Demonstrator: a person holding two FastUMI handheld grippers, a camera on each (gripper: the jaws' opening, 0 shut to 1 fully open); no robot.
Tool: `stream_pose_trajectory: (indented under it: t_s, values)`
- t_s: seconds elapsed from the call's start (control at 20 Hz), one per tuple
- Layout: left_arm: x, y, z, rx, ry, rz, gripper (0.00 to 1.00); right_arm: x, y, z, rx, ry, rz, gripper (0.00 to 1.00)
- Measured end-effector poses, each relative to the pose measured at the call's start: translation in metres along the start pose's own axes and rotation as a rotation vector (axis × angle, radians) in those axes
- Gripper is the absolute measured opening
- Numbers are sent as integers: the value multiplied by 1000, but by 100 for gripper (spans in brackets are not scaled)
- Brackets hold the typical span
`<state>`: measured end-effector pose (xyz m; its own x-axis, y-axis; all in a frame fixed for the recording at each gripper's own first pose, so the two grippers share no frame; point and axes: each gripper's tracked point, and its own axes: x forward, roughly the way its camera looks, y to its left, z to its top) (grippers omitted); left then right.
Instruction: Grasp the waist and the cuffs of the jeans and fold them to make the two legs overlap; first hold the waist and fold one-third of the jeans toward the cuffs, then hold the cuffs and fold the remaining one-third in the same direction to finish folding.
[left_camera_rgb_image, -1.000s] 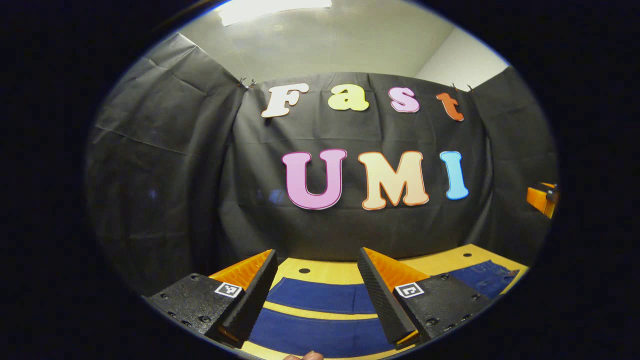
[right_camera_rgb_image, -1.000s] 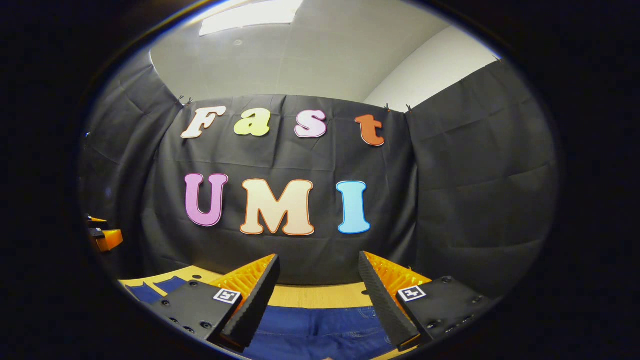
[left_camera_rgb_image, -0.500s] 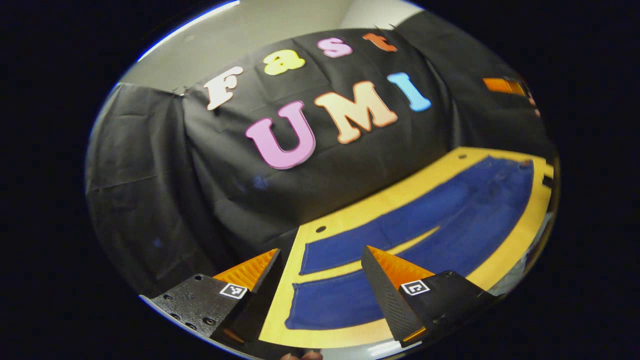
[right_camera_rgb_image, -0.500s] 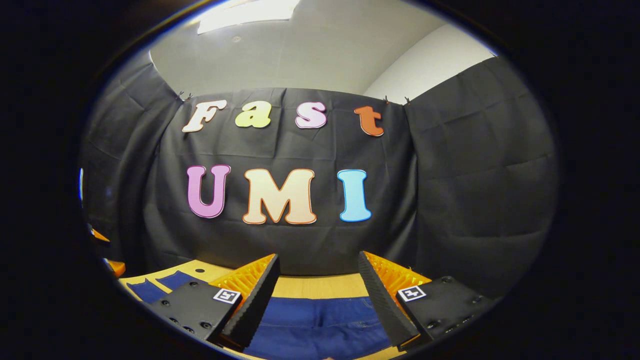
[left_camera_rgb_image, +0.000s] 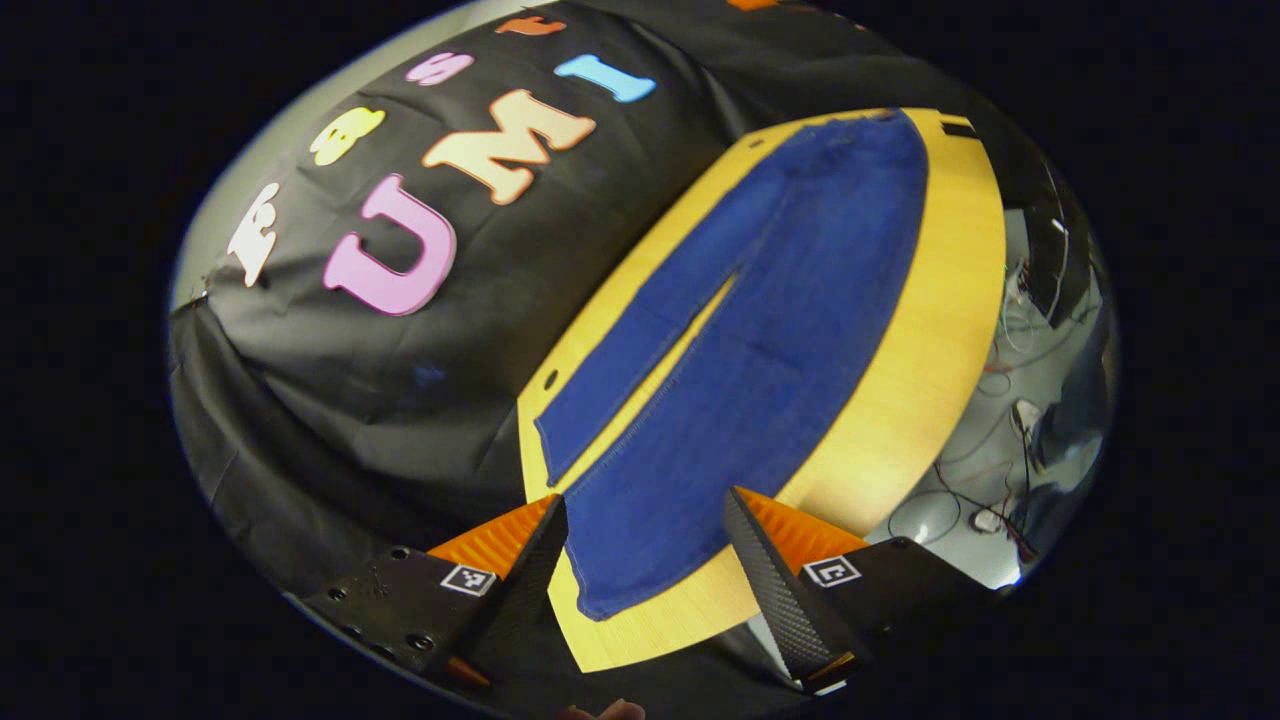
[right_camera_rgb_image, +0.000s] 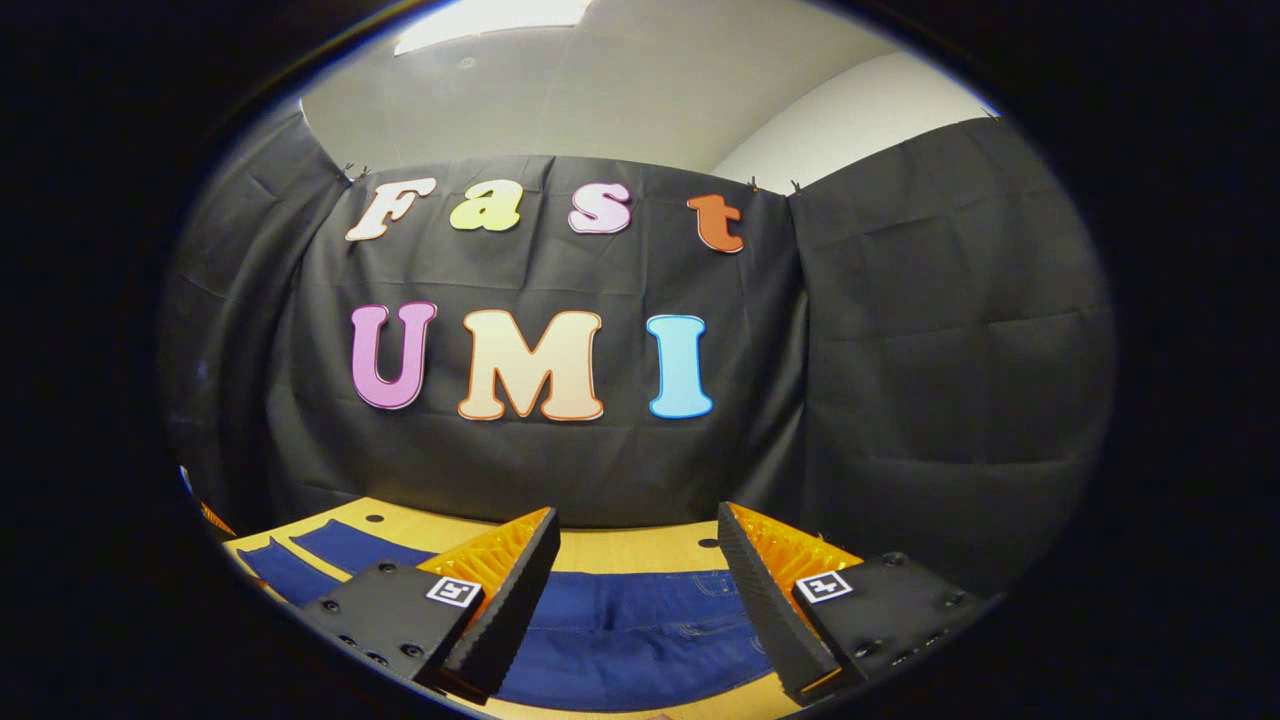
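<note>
Jeans (left_camera_rgb_image: 760, 330) lie flat on the wooden table (left_camera_rgb_image: 930, 350). The left gripper (left_camera_rgb_image: 640, 560) hovers released above the near cuff (left_camera_rgb_image: 620, 585). The right gripper (right_camera_rgb_image: 635, 580) hangs released over the waist (right_camera_rgb_image: 640, 625).

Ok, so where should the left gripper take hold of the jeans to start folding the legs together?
Probably the near leg's cuff, at its hem corner. The jeans lie flat on the table with legs spread apart, and that cuff sits just ahead of the open left gripper. Come in low from the table's near edge, sliding one finger under the hem, since flat cloth offers no raised fold.
</note>
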<state>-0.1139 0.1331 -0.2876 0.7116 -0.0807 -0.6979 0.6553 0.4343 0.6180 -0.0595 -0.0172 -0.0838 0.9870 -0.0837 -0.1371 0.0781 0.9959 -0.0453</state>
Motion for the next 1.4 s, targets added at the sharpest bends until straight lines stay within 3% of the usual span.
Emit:
stream_pose_trajectory:
  t_s: [0.1, 0.15, 0.2, 0.35, 0.4, 0.6, 1.05, 1.25, 1.3, 1.4]
  values:
    - [5, -11, -13, 85, 30, -28, 95, -3, -7, -5, -6, 10, -17, 98]
    - [6, -17, -20, 122, 46, -47, 100, -4, -11, -6, -11, 12, -26, 98]
    - [10, -22, -26, 154, 60, -67, 95, -5, -15, -8, -17, 16, -34, 98]
    - [22, -31, -45, 249, 118, -130, 95, -7, -23, -13, -28, 26, -55, 98]
    - [26, -33, -47, 270, 125, -145, 100, -8, -27, -15, -28, 30, -62, 98]
    - [37, -32, -45, 298, 131, -168, 90, -10, -37, -17, -32, 37, -92, 99]
    - [76, -21, -35, 391, 115, -253, 87, -13, -40, -16, -58, 46, -124, 99]
    - [77, -35, -38, 342, 140, -355, 61, -14, -37, -5, -66, 28, -126, 99]
    - [77, -38, -37, 340, 142, -369, 42, -14, -37, -3, -73, 22, -122, 100]
    - [73, -44, -41, 338, 146, -376, 23, -11, -39, -2, -104, 23, -110, 98]
